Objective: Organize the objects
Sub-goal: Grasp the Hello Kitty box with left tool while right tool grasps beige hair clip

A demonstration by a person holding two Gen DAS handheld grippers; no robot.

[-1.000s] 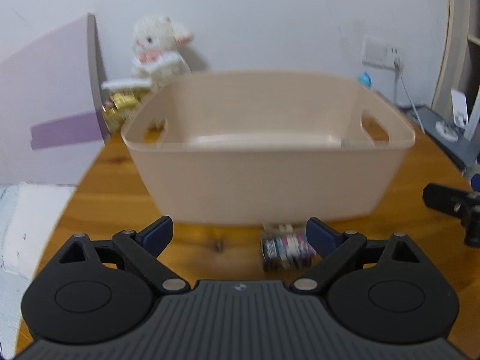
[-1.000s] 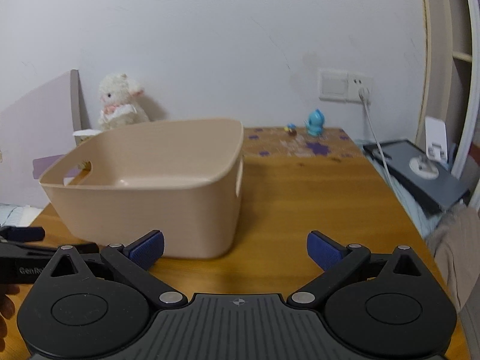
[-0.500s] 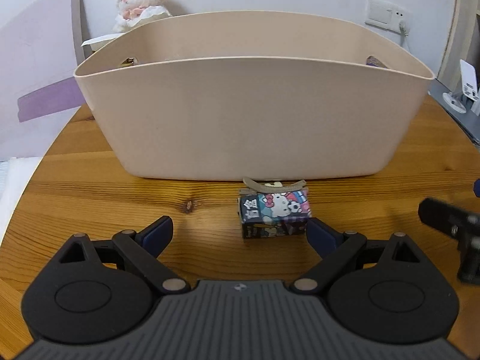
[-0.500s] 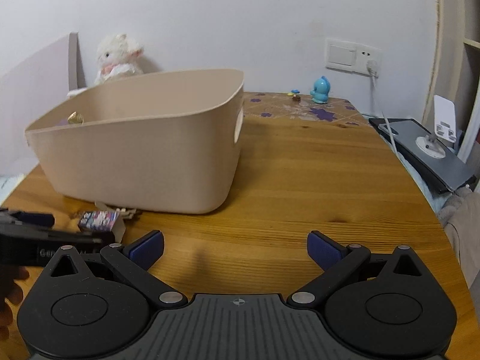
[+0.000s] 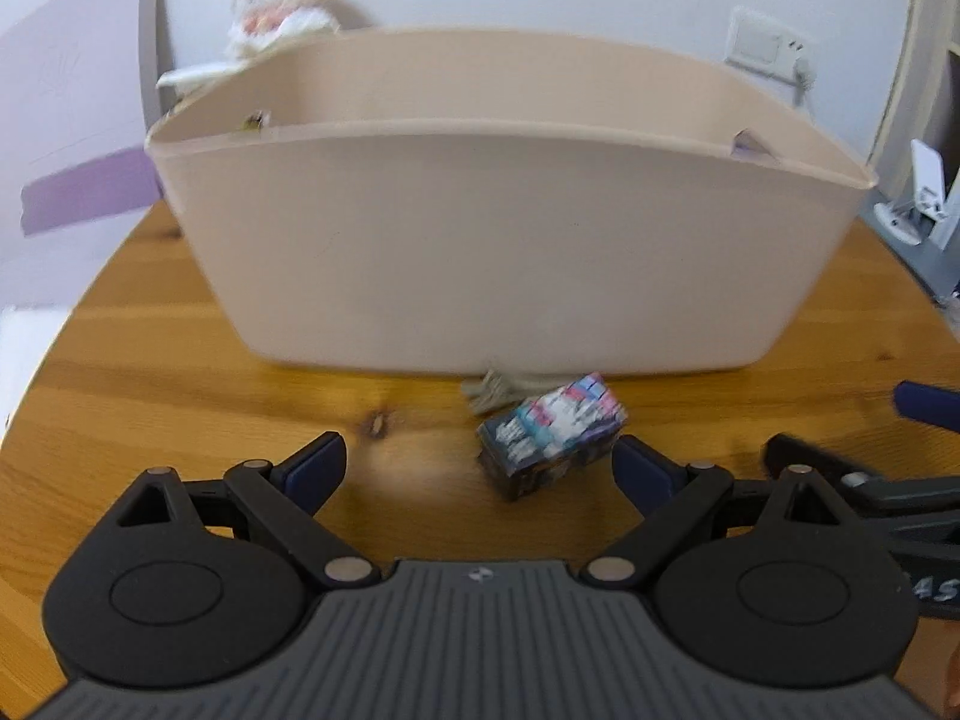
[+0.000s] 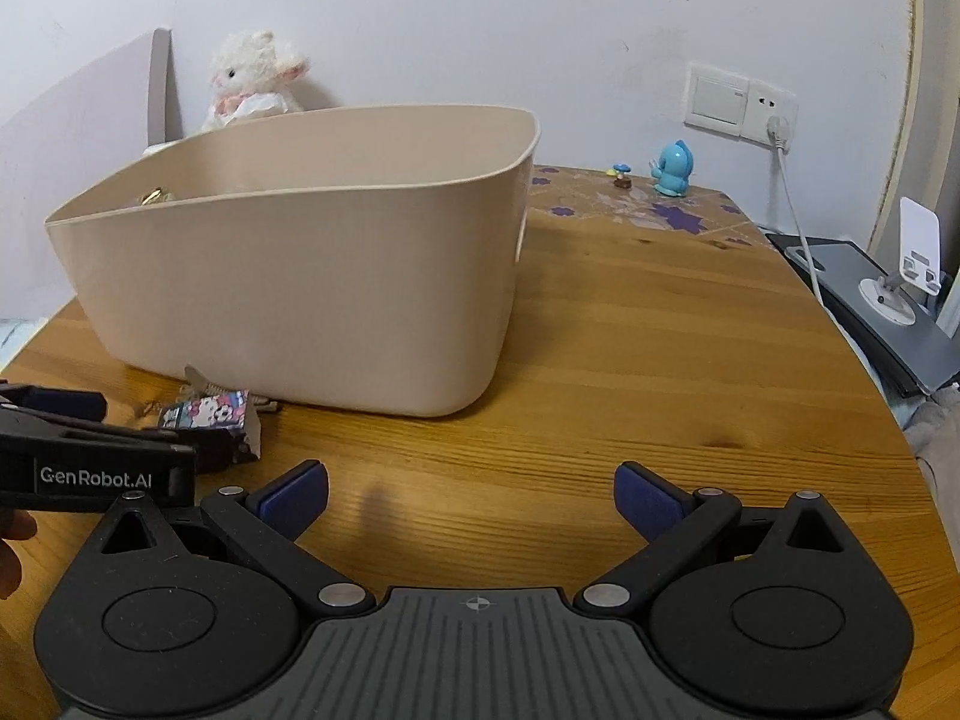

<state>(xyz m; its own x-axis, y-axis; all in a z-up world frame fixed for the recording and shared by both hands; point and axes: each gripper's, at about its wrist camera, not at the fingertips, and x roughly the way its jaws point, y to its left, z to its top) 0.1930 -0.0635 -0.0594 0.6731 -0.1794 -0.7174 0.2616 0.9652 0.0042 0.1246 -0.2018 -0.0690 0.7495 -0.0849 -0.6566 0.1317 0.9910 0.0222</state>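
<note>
**Closing in on the little box**

The left gripper (image 5: 479, 461) hangs low over the table, jaws spread wide and empty, and the small printed cartoon carton (image 5: 552, 433) lies on the wood just ahead, nearer its right finger, close before the wide beige plastic tub (image 5: 498, 252). I'd call this the approach; next it must centre on the carton and close. The right gripper (image 6: 471, 491) waits open over the bare wooden table (image 6: 648, 360). Only its view shows the small blue figurine (image 6: 672, 168).
</note>
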